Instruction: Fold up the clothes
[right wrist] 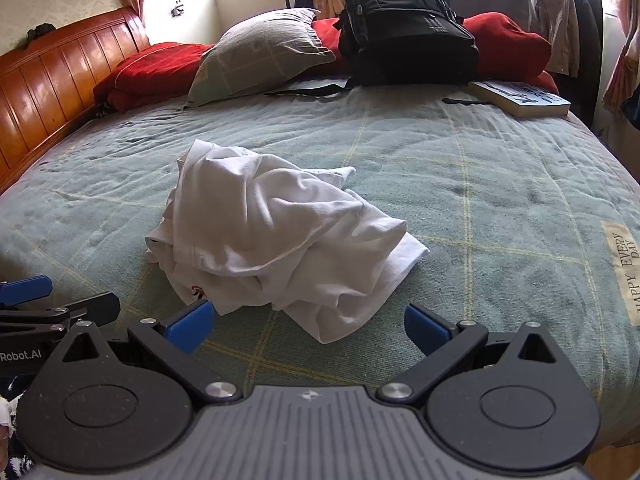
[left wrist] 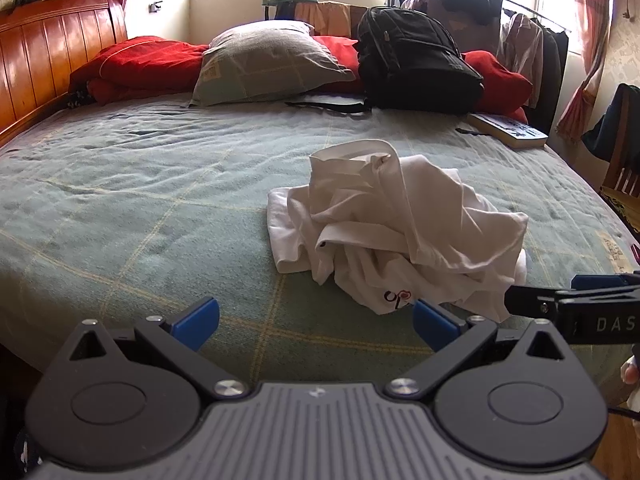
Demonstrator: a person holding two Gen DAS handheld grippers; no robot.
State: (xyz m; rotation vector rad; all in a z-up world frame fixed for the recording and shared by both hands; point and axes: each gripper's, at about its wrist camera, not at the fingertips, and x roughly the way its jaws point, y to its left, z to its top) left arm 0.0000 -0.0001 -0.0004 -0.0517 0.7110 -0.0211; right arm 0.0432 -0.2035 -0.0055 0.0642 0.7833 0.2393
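Note:
A crumpled white shirt (left wrist: 396,232) with a small red logo lies in a heap on the green checked bedspread (left wrist: 132,208). In the right wrist view the same white shirt (right wrist: 276,236) sits just ahead and slightly left. My left gripper (left wrist: 316,322) hovers over the near edge of the bed, open, with nothing between its blue pads; the shirt's near hem lies just beyond its right pad. My right gripper (right wrist: 308,326) is open too, its pads either side of the shirt's near corner without touching it. Each gripper shows at the edge of the other's view.
At the far side of the bed lie a grey pillow (left wrist: 264,60), red blankets (left wrist: 136,68), a black backpack (left wrist: 416,60) and a book (left wrist: 508,128). A wooden headboard (left wrist: 48,52) runs along the left. Clothes hang on a rack (left wrist: 528,40) at the back right.

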